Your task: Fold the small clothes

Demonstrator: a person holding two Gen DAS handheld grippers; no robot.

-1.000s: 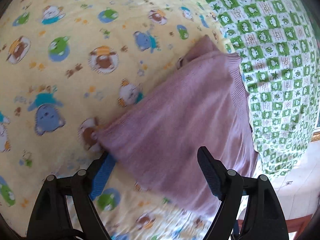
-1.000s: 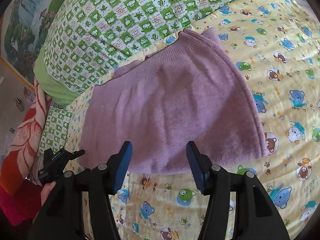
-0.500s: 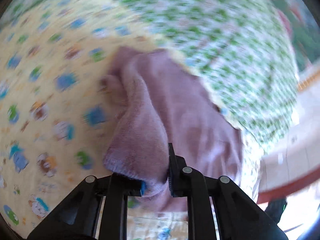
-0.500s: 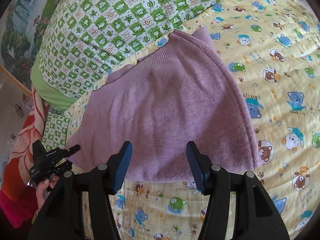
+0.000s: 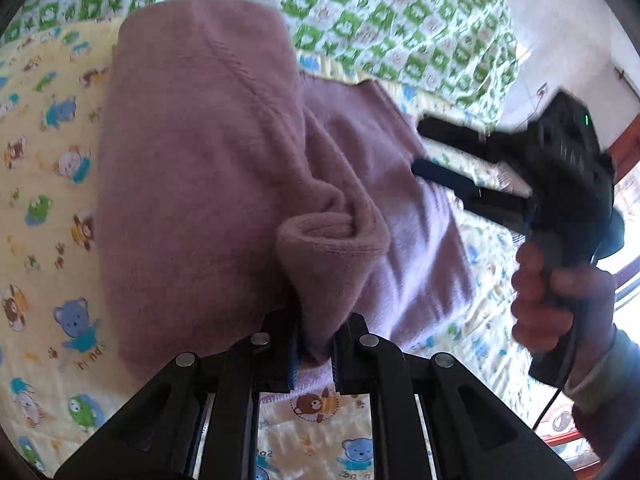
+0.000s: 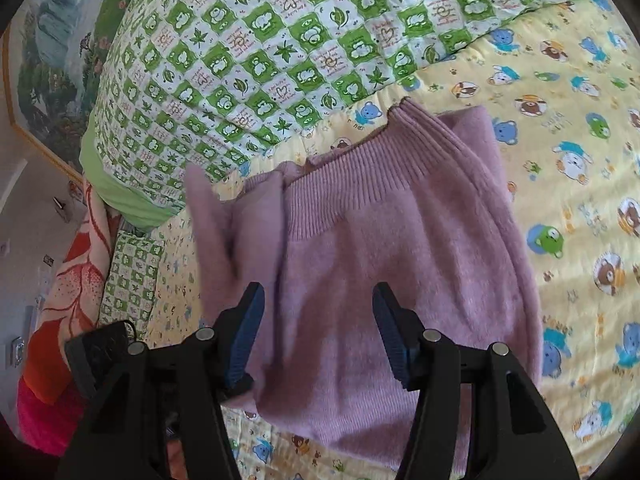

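Pinching purple garment [image 5: 192, 152] edge — left gripper [image 5: 314, 344], right gripper [image 6: 318, 340] spread above.

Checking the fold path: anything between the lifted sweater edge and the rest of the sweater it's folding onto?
Nothing visible. The left hand-held gripper is shut on the sweater edge. The right hand-held gripper hovers open over the sweater's flat part, not touching, so it may need to clear out as the fold comes across.

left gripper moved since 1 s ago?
Yes. The left gripper, then open at the purple sweater's edge, now pinches it, lifted over toward the green checkered quilt.
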